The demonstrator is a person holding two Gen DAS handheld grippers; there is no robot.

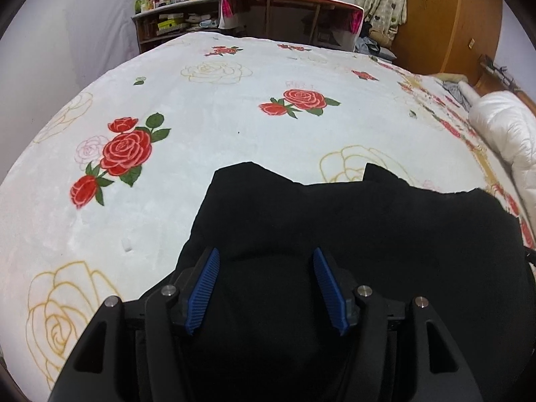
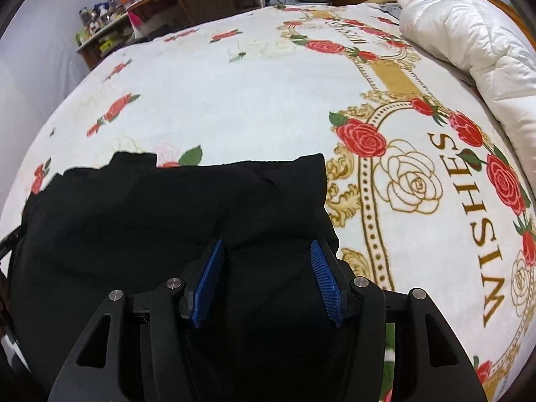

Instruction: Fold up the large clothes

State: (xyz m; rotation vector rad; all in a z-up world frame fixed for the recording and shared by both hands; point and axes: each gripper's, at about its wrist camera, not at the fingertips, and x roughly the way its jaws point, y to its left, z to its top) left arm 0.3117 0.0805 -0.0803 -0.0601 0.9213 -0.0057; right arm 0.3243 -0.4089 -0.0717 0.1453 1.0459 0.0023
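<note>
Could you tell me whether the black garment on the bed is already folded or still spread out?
Cannot tell for sure. The black garment lies fairly flat on the floral blanket, with an uneven far edge; its near part is hidden by the grippers.

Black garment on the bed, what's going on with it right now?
A person holds a tool in each hand over the black garment spread on the rose blanket. The left tool and right tool both point down at the near part of the cloth, jaws apart. Whether the pads pinch any fabric can't be told.
</note>
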